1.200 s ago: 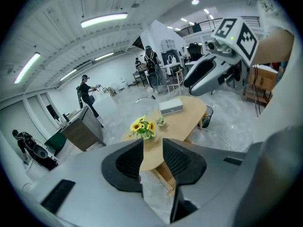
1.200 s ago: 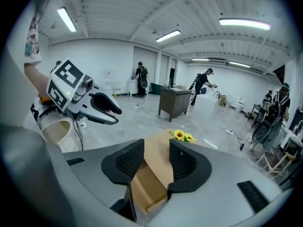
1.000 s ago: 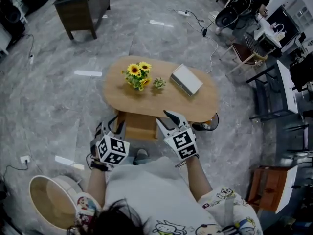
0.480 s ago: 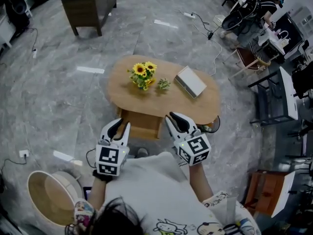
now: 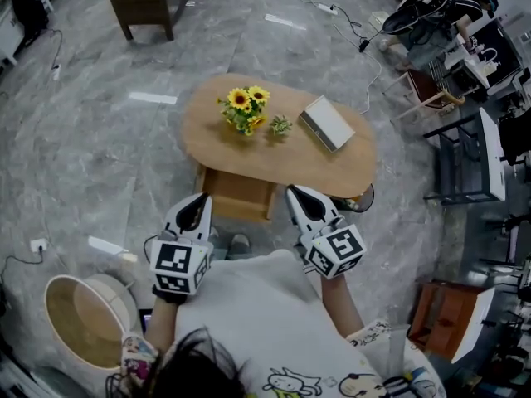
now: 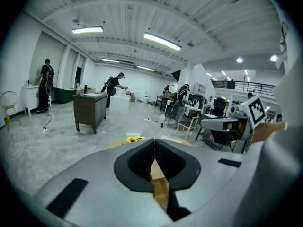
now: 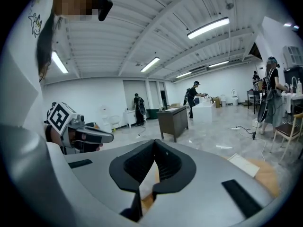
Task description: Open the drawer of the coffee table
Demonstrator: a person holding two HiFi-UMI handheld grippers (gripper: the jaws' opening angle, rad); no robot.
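Looks pretty much done to me. The drawer [image 5: 238, 197] sticks out from under the near edge of the table [image 5: 332, 168], so I'd call it pulled open. How far its travel goes I can't tell from up here.

The left gripper [image 5: 199, 199] and right gripper [image 5: 294, 193] sit on the near side, one at each side of the drawer front and apart from it. Both have just closed up: the fingers are pinched together with nothing between them, and neither is holding the drawer.

The sunflowers [image 5: 246, 106] and the white box [image 5: 326, 123] on top of the table are upright and undisturbed.

What's left? Probably nothing, maybe one more tug if the drawer has more slide in it.
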